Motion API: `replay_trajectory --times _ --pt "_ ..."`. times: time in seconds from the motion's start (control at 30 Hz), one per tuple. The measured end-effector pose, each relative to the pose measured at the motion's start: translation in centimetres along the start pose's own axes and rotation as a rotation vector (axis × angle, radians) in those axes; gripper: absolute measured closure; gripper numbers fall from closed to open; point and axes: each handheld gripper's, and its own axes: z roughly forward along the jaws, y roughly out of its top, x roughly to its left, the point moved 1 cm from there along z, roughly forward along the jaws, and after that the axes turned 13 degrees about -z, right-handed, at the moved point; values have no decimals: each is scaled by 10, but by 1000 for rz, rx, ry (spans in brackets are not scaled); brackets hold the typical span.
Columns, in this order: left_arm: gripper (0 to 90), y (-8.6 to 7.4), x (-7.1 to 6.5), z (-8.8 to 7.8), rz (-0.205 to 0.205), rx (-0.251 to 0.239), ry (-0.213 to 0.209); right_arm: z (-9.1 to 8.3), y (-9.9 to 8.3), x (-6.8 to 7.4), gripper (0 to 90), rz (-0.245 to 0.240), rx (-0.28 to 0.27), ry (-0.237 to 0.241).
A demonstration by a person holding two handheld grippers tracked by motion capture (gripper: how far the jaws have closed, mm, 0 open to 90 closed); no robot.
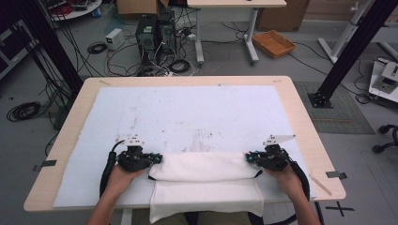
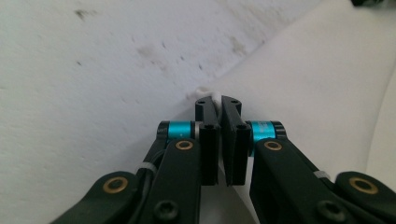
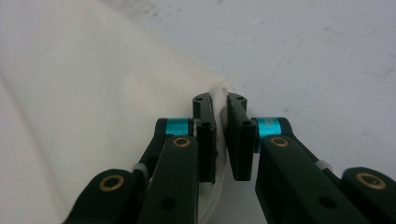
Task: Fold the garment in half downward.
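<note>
- On the near edge of the table (image 1: 70,117), a white towel (image 1: 204,166) lies folded over itself on a white mat (image 1: 187,112); its lower part hangs past the table's front edge.
- High view: left gripper (image 1: 157,158) sits at the towel's left end, right gripper (image 1: 248,157) at its right end, both pointing inward toward each other, well apart with the towel between them.
- Same view: both hands come in from the bottom, left hand (image 1: 119,178) and right hand (image 1: 286,177) each wrapped round a gripper body, forearms angled slightly inward, grippers held low and about level on the mat.
- Jaw detail too small to read from above; the gripper views give it.
- Left gripper view: left gripper (image 2: 219,105) has its jaws pinched together on a bit of white towel edge (image 2: 208,93) that pokes out at the tips; stained mat to the left, towel to the right.
- Right gripper view: right gripper (image 3: 219,105) is clamped on a bunched towel corner (image 3: 219,91), cloth visible between the pads all the way down.
- Floor beyond the table: an orange tray (image 1: 273,43), contents not discernible, plus computer towers (image 1: 155,30) and loose cables (image 1: 117,61).
</note>
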Motion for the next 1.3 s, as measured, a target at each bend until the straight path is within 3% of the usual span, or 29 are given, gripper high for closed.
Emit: replay_trajectory --times 0.03,0.1,0.2,0.37,0.43,0.47,0.53,0.57,0.6,0.63,0.73,0.83,0.93,1.13,1.2,1.23,1.27,1.3 --pt "863 6 1 -3 -16 -46 3 0 2 -1 884 -15 1 -33" --pt "864 15 3 -3 -25 -83 12 0 5 -7 885 -26 -8 -96" --pt "864 27 6 2 -49 -114 36 2 9 -17 885 -19 -28 -127" --pt "864 53 9 18 -77 -192 96 6 32 -42 885 -16 -87 -242" --pt "863 58 10 22 -90 -229 103 7 41 -50 884 -15 -100 -287" --pt "861 58 9 24 -90 -246 113 8 43 -52 883 -15 -105 -300" --pt "843 56 8 27 -60 -229 135 12 45 -53 864 -9 -82 -321" --pt "792 54 7 27 -49 -227 145 14 44 -53 816 7 -71 -319" --pt "691 51 7 25 -48 -230 146 15 42 -53 699 15 -63 -320" --pt "665 48 6 22 -42 -232 148 15 39 -52 629 38 -53 -311" --pt "584 36 6 13 -29 -237 157 7 30 -46 538 59 -67 -327" --pt "578 24 5 7 -9 -225 157 -2 18 -37 521 76 -95 -311" --pt "523 19 2 8 -22 -200 130 -5 9 -31 521 66 -85 -257" --pt "567 14 -5 13 -6 -171 142 -3 4 -31 552 79 -61 -256" --pt "634 14 -4 15 -7 -165 141 -1 1 -32 545 84 -49 -258" --pt "705 13 -4 17 4 -140 156 2 -1 -36 523 108 -40 -241" --pt "705 13 -4 17 5 -142 163 2 -1 -36 523 108 -40 -241" --pt "754 13 -5 17 6 -145 169 2 -1 -36 612 104 -40 -232"
